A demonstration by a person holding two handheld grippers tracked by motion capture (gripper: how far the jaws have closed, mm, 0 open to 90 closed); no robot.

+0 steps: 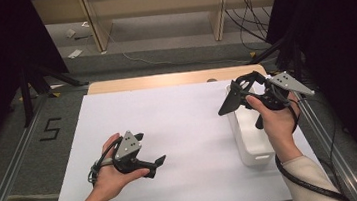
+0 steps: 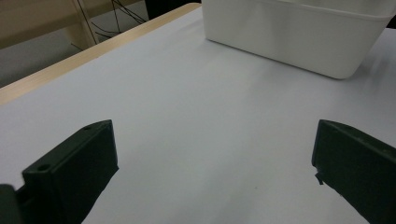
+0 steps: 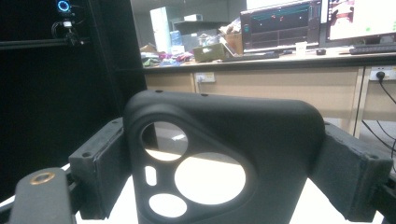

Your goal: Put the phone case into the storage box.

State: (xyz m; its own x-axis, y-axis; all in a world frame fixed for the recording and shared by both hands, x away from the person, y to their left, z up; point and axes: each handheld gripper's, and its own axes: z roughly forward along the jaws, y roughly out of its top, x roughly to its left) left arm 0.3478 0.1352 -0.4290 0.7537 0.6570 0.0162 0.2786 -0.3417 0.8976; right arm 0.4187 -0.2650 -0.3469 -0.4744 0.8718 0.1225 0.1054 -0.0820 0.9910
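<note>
Fig.: two hand-held tongs over a white-covered worktop (image 1: pixel 179 130). We read the right tongs (image 1: pixel 238 90) first: in the right gripper view its jaws stand wide but are pressed on both side edges of a black phone case (image 3: pixel 224 154), w/ camera cut-outs (one triangular opening, one round hole, one oval, one small slot) facing us. So: wide, yet clamped on the case, not free. In the high view the case appears as a dark slanted plate held up above the far end of a white plastic bin (image 1: pixel 251 140), at the worktop's right side; it touches neither bin nor worktop as far as we can see.

Left tongs (image 1: pixel 153 159): jaws spread wide, nothing between them. The left gripper view gives bare white sheet in the gap, w/ the bin's outer wall ahead, well apart. The left hand (image 1: pixel 108 170) holds them low over the near-left part of the worktop; contact w/ the sheet we cannot tell.

Hard to make out: the case's lower edge is cut off at the frame bottom in the right gripper view; the bin's inside is partly hidden by the right hand (image 1: pixel 279 120) & tongs; surroundings at both sides are too dark.
</note>
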